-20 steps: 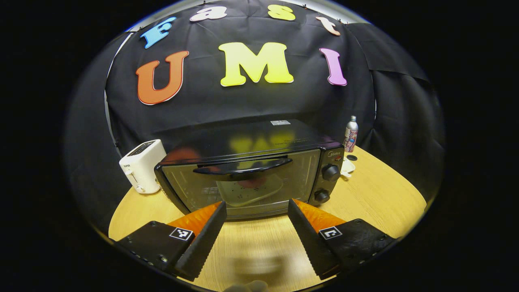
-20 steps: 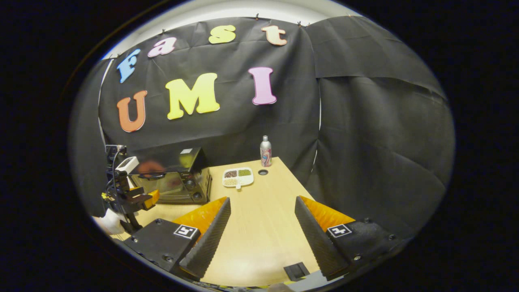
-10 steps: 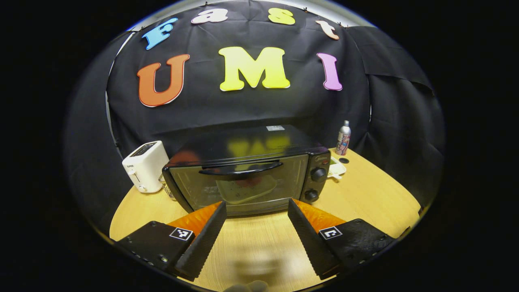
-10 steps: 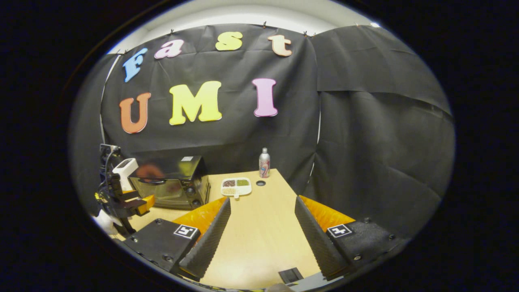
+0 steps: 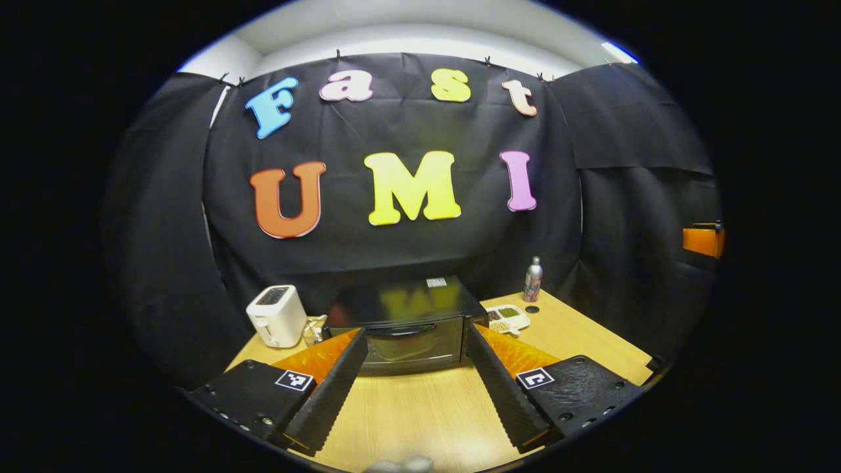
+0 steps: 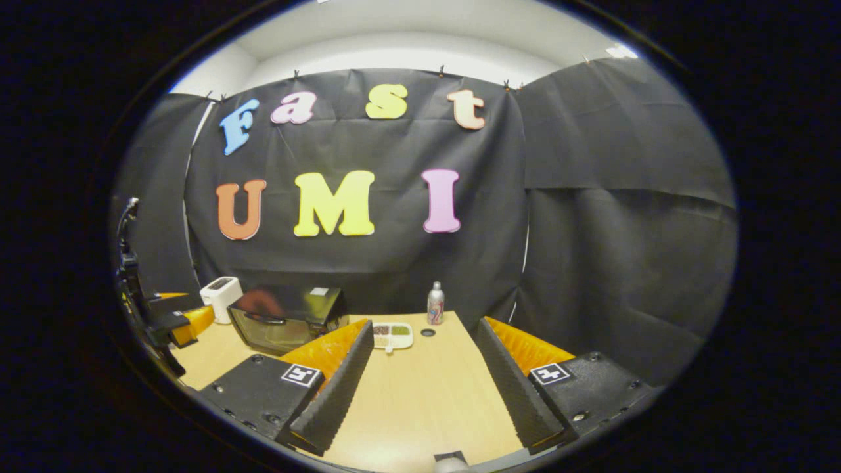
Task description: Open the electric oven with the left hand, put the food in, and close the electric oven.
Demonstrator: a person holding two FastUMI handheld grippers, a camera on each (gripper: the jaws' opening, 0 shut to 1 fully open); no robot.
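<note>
I see the black electric oven with a glass door shut on the light wooden table, well ahead of my left gripper, fingers spread on nothing; my right gripper gapes too, the white divided food tray just right of the oven

Dim booth, overhead light, strong fisheye bending at edges, mostly sharp focus

- table: pale wood-grain top, smooth, soft sheen
- electric oven: glossy black top, glass-like door
- toaster: smooth white plastic
- bottle: shiny metal
- booth wall: matt black cloth, creased
</note>
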